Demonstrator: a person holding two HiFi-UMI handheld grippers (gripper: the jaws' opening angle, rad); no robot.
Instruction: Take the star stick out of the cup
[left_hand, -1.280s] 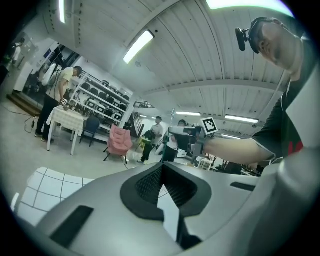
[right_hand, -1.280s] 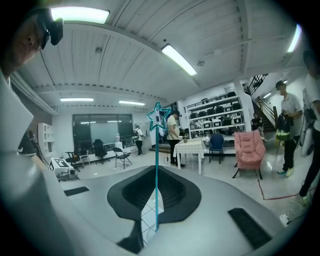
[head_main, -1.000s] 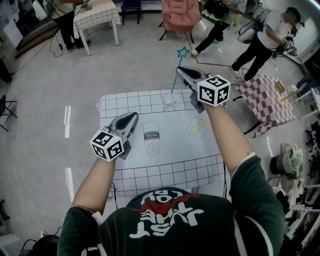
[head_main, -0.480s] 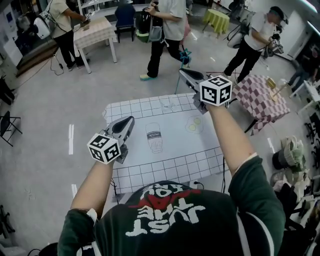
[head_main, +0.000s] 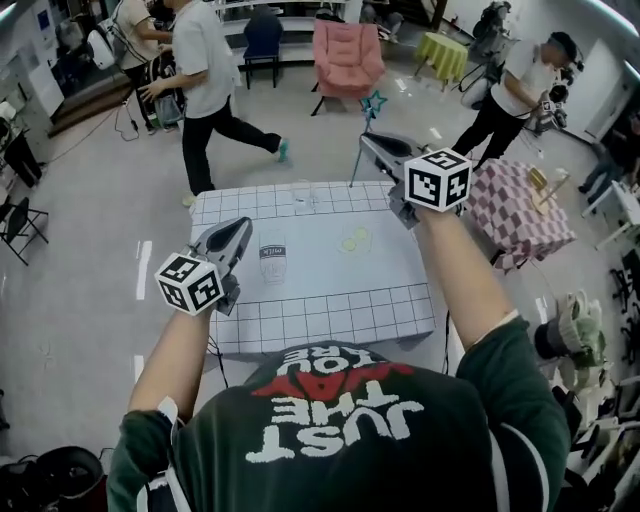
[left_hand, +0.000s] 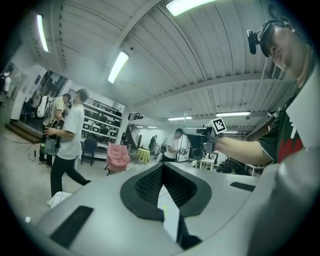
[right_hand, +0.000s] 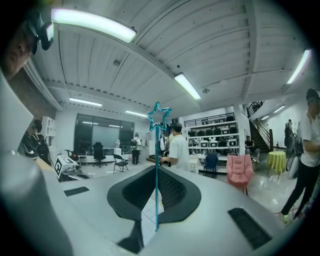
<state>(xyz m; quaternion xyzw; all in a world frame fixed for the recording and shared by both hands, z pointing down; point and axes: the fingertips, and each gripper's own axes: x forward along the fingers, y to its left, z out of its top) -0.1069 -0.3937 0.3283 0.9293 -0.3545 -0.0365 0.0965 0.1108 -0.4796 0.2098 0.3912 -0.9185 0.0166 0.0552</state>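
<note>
cup (head_main: 303, 195) tiny and faint, star stick (head_main: 373, 101) shaft barely discernible

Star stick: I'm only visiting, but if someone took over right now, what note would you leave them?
Right gripper: shut on the star stick, held upright in the air.
Left gripper: shut, empty, above the table, left side.
Cup: on the table's far side, no stick in it.
Done: stick is out of the cup.
Left: probably just setting the stick down.
</note>
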